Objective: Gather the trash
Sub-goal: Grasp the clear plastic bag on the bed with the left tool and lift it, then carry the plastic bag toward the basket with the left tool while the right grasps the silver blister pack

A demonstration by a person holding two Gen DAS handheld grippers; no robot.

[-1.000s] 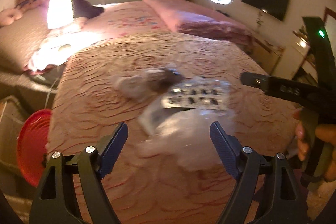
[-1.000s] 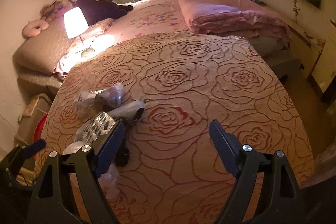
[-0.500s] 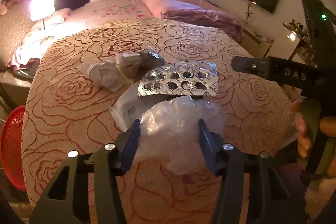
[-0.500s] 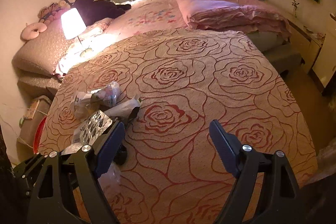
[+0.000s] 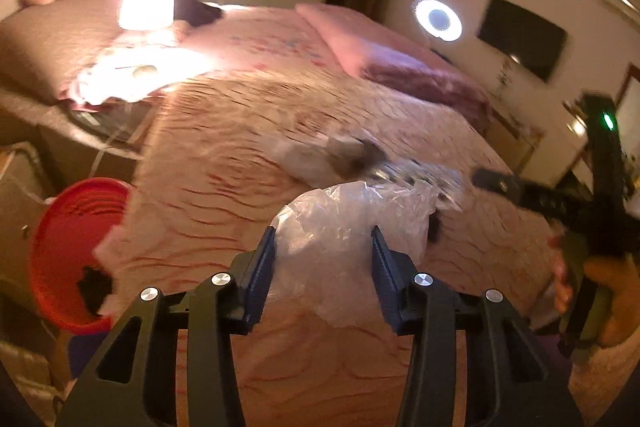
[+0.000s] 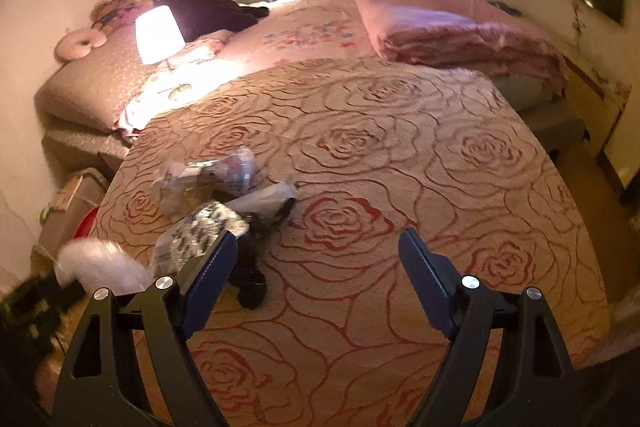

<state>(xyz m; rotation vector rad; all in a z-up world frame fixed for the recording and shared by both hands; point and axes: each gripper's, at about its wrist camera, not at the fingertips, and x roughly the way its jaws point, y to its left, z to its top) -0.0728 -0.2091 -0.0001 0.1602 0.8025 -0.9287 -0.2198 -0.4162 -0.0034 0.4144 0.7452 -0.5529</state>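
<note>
A crumpled clear plastic bag (image 5: 352, 215) sits between the blue pads of my left gripper (image 5: 323, 239). Its jaws are closing and press the bag from both sides, holding it above the rose-patterned bedspread (image 5: 224, 195). In the right wrist view the bag is a white blur (image 6: 100, 263) at the lower left. More trash lies on the bed: a silver blister pack (image 6: 200, 231), a white packet (image 6: 264, 201), crumpled wrappers (image 6: 208, 175) and a small black item (image 6: 250, 267). My right gripper (image 6: 320, 255) hangs open over bare bedspread, right of the pile.
A red basket (image 5: 68, 247) stands on the floor by the bed's left side, with cardboard boxes (image 5: 16, 195) beside it. A lit lamp (image 6: 158, 35) and pillows are at the bed's head, a folded pink quilt (image 6: 452, 31) at the far right. A hand (image 5: 600, 287) holds the right gripper.
The left jaws closed on the plastic bag, then carried it off the pile toward the left, where the red basket now shows more. The right gripper stayed put and open.
</note>
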